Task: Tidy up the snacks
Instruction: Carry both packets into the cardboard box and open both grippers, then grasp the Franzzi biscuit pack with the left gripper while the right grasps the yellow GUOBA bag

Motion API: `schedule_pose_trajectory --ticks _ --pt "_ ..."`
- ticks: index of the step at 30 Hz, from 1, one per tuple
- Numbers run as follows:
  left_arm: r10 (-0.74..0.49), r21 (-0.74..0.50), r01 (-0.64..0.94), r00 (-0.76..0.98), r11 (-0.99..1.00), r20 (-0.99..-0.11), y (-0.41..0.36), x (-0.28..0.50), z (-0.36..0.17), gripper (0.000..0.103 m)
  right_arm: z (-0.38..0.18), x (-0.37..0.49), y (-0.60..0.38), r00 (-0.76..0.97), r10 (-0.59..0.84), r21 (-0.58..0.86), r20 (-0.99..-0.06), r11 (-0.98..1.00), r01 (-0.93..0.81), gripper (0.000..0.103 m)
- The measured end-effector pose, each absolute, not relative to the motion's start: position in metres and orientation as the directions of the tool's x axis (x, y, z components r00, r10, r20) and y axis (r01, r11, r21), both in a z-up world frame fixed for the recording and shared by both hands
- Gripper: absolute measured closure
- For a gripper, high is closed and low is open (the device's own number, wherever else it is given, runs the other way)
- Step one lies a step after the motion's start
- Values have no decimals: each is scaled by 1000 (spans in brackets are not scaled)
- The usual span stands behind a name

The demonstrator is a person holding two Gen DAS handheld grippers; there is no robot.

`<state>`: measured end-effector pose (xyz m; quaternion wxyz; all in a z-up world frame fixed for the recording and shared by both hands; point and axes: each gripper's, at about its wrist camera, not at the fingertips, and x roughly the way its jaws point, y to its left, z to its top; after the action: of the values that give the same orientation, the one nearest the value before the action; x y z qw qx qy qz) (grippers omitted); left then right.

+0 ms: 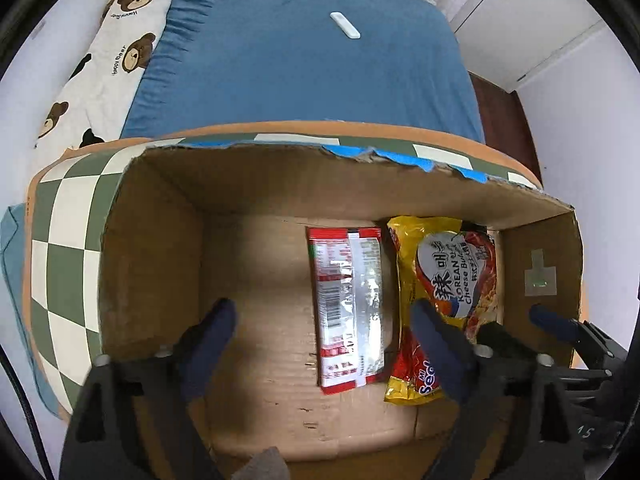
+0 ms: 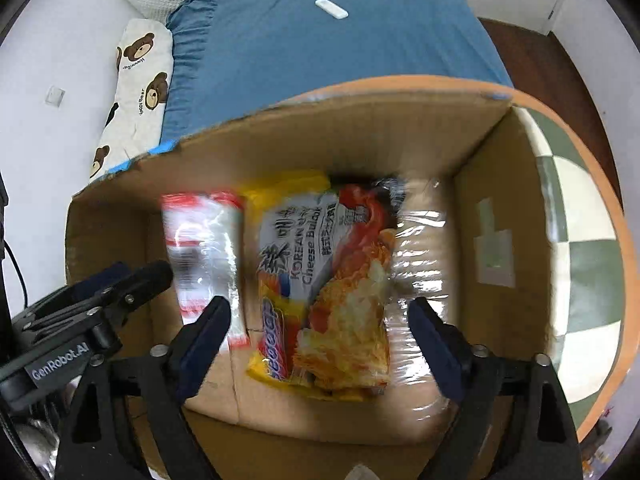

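Note:
An open cardboard box (image 1: 156, 240) stands on a round checkered table. A red and white snack packet (image 1: 348, 304) lies flat on its floor, with a yellow Korean cheese noodle pack (image 1: 448, 280) to its right. My left gripper (image 1: 324, 348) is open and empty above the box floor, the red packet between its fingers. My right gripper (image 2: 320, 340) is open and empty over the noodle pack (image 2: 328, 280). The red packet (image 2: 204, 256) and the box (image 2: 496, 264) also show in the right wrist view, blurred. The other gripper's fingers (image 2: 120, 284) enter at the left.
The checkered table (image 1: 68, 256) has an orange rim and stands against a bed with a blue sheet (image 1: 304, 68). A white remote (image 1: 345, 25) lies on the bed. A bear-print pillow (image 1: 104, 60) lies at the left. White cabinets (image 1: 532, 20) stand at the right.

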<state>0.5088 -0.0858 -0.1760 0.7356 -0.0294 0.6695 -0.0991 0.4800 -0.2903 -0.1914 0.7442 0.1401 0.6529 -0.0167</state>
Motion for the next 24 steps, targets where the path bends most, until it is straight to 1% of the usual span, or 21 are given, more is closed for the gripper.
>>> schedule_pose_trajectory --ticks 2,6,10,17,21,24 --pt "-185 -175 108 95 979 -978 -83 506 -173 7 -190 477 -294 144 136 163 -980 967 196 3" --pt "-174 -158 122 135 980 -975 -81 496 -161 7 -184 477 -283 138 114 138 -984 974 181 3" --pt "-156 -134 131 178 982 -972 -75 483 -146 7 -178 470 -273 168 71 102 -983 978 182 3" --pt "-142 -107 143 267 984 -953 -64 438 -112 7 -143 429 -264 235 33 74 -971 983 168 3" --pt "-157 -118 145 298 982 -942 -56 407 -86 7 -117 402 -256 300 17 69 -954 984 164 3" --pt "-175 -131 148 342 980 -923 -51 386 -67 7 -96 376 -252 343 30 92 -939 982 166 3"
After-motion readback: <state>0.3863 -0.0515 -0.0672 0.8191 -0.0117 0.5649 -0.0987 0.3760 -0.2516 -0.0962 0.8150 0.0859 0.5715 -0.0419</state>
